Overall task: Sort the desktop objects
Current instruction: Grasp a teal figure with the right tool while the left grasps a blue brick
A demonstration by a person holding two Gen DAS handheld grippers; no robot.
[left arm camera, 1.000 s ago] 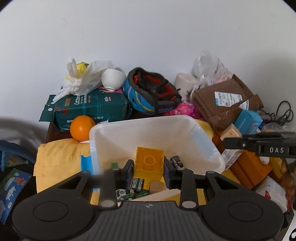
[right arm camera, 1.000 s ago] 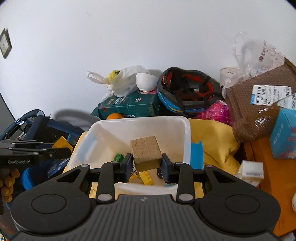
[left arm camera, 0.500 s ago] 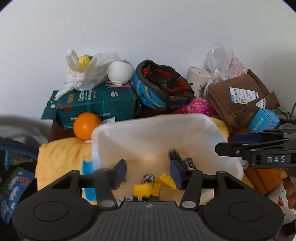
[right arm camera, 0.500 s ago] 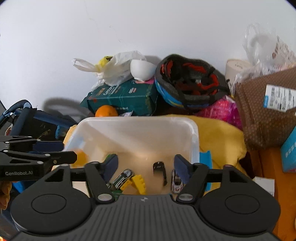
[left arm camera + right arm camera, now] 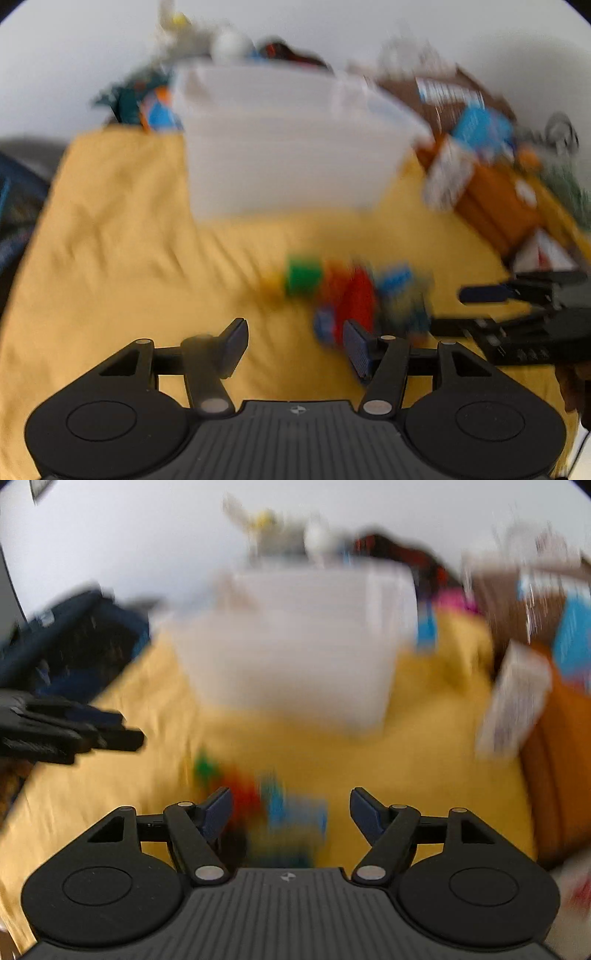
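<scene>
Both views are motion-blurred. A white plastic bin (image 5: pixel 288 147) stands on a yellow cloth (image 5: pixel 110 240); it also shows in the right wrist view (image 5: pixel 295 653). A blurred pile of small toy blocks, green (image 5: pixel 303 275), red (image 5: pixel 354 299) and blue (image 5: pixel 397 280), lies on the cloth in front of the bin. My left gripper (image 5: pixel 295 347) is open and empty, low over the cloth just left of the pile. My right gripper (image 5: pixel 291 812) is open and empty, with the blocks (image 5: pixel 291 812) between and below its fingers. The right gripper also shows at the right edge of the left wrist view (image 5: pixel 524 306).
Behind the bin lies blurred clutter: a green pack (image 5: pixel 127 99), a brown parcel (image 5: pixel 439 92), blue and orange boxes (image 5: pixel 495 199). A dark blue bag (image 5: pixel 74 642) sits at the left. The left gripper appears at the left edge of the right wrist view (image 5: pixel 66 731).
Both grippers let go of their blocks over the bin, opened, then pulled back and down fast to the cloth in front of it. The block pile came into view.
</scene>
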